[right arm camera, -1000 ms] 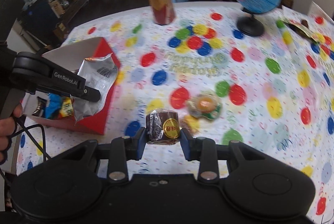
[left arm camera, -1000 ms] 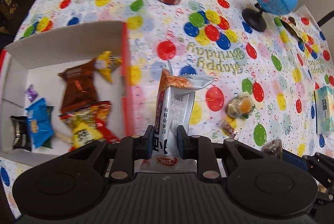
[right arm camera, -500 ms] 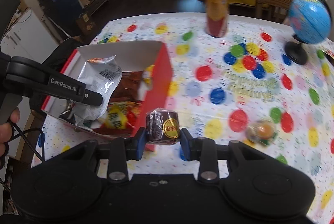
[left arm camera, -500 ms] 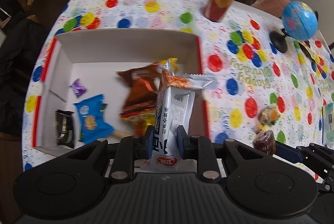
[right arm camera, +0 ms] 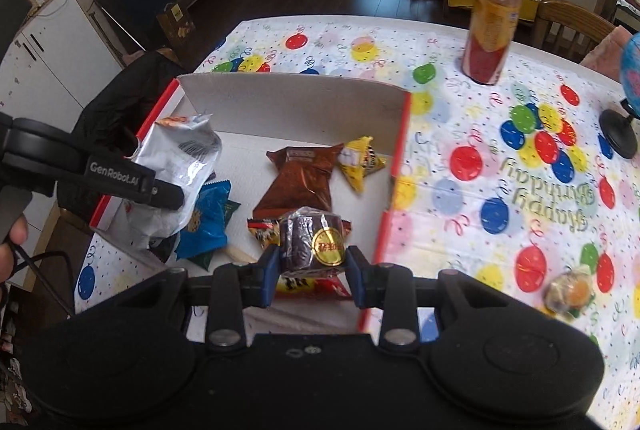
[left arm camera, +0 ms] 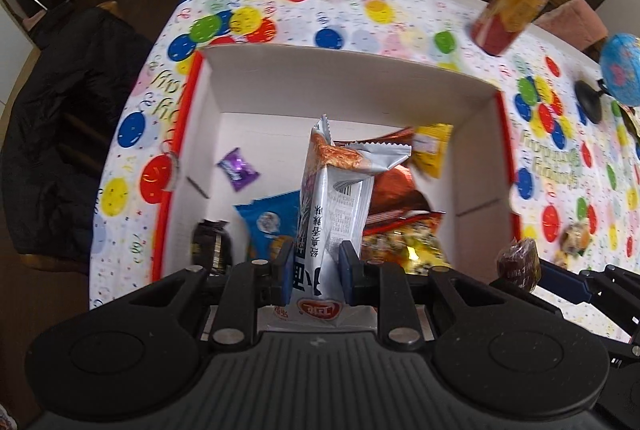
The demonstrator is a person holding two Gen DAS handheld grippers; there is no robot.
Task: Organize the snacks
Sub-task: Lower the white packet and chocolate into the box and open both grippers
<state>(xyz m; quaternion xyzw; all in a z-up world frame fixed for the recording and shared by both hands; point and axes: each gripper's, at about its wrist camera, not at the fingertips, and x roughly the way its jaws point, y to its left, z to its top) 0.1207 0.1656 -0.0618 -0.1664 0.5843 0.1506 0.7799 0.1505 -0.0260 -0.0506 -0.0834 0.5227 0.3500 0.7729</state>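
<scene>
The left tool [left arm camera: 313,270] is clamping a silver packet [left arm camera: 340,205]; the right tool [right arm camera: 313,272] is pinching a brown cake [right arm camera: 312,244], both over the box [left arm camera: 320,85] on the balloon-patterned desk [right arm camera: 500,189].

box [left arm camera: 344,77] open-topped, far-left floor bare — snacks [left arm camera: 404,189] crowd right

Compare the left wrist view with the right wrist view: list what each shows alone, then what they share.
Only the left wrist view shows the purple candy in the box. Only the right wrist view shows a hand and the gold sticker on the brown cake. Both show the white box, the silver packet gripped by the left gripper, the brown cake gripped by the right gripper, and the bottle.
</scene>
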